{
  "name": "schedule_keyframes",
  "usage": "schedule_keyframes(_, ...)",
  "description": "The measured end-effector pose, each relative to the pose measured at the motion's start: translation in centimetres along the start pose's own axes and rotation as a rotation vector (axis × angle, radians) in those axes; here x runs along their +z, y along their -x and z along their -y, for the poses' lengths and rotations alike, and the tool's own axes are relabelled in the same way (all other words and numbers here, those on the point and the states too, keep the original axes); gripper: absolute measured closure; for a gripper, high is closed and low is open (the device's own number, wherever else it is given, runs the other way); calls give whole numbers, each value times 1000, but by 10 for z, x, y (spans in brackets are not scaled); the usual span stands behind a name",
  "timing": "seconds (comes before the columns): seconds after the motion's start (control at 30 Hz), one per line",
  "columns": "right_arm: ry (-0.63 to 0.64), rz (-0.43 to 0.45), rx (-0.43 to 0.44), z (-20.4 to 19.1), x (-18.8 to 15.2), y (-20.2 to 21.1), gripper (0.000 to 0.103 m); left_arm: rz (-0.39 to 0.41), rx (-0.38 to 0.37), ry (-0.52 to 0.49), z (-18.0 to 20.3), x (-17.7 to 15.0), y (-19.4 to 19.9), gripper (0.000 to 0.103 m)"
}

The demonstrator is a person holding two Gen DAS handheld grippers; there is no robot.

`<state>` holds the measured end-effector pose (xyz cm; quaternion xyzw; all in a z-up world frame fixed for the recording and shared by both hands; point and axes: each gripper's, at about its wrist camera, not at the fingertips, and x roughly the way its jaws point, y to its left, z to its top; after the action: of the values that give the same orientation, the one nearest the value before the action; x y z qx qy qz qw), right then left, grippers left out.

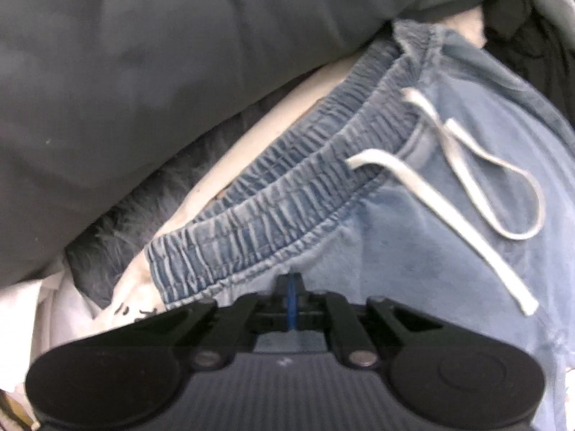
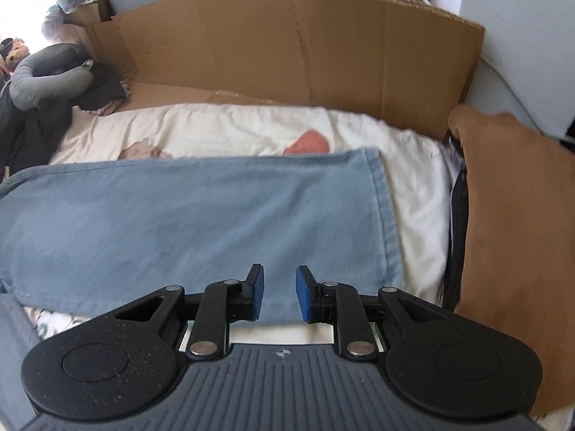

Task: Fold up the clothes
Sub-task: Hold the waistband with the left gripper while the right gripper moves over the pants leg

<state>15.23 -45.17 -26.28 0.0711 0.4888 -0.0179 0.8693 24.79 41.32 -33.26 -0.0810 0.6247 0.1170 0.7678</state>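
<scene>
A pair of light blue pants lies on a cream sheet. The left wrist view shows their gathered elastic waistband [image 1: 287, 194] and white drawstring [image 1: 463, 179]. My left gripper [image 1: 291, 283] is shut on the pants fabric just below the waistband. In the right wrist view a pant leg [image 2: 187, 212] stretches flat across the sheet, its hem [image 2: 384, 208] to the right. My right gripper [image 2: 279, 292] is open over the near edge of that leg, blue pads [image 2: 258, 296] apart, nothing between them.
A dark grey cushion [image 1: 151, 57] presses close above the waistband, with dark fuzzy cloth [image 1: 151, 208] under it. Cardboard sheets [image 2: 294, 50] stand behind the cream sheet [image 2: 230, 125]. A brown cushion [image 2: 517, 233] sits at right, a grey neck pillow [image 2: 46, 79] and dark clothes at left.
</scene>
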Motion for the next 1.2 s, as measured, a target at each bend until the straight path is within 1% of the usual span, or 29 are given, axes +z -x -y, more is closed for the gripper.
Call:
schedule_keyframes(0.07, -15, -17, 0, -2, -13, 4, 77, 3, 25, -4, -2, -1, -7, 100)
schedule_keyframes(0.13, -30, -35, 0, -4, -26, 9, 77, 6, 20, 26, -7, -2, -13, 100)
schedule_keyframes(0.23, -52, -61, -1, -6, -45, 15, 77, 22, 25, 36, -6, -4, -14, 100)
schedule_keyframes(0.4, -92, -91, -16, 0, -74, 27, 77, 10, -3, 32, -9, -10, 3, 100)
schedule_keyframes(0.5, -115, -101, -24, 3, -88, 33, 77, 7, -41, 20, -11, -17, 12, 97)
schedule_keyframes(0.63, -150, -110, -34, 7, -103, 40, 77, -24, -45, 0, -12, -30, 12, 97)
schedule_keyframes(0.73, -165, -117, -40, 8, -111, 45, 77, -38, -15, -15, -20, -35, 6, 100)
schedule_keyframes(0.93, -179, -144, -54, 11, -126, 54, 77, -3, 96, -4, -33, -32, 0, 100)
schedule_keyframes(1.0, -186, -154, -61, 13, -132, 56, 77, -7, 85, 17, -35, -31, 1, 100)
schedule_keyframes(1.13, -200, -159, -72, 15, -140, 62, 77, 35, 40, 15, -32, -31, 18, 99)
schedule_keyframes(1.2, -209, -158, -77, 17, -143, 64, 77, 52, 19, 23, -33, -30, 29, 96)
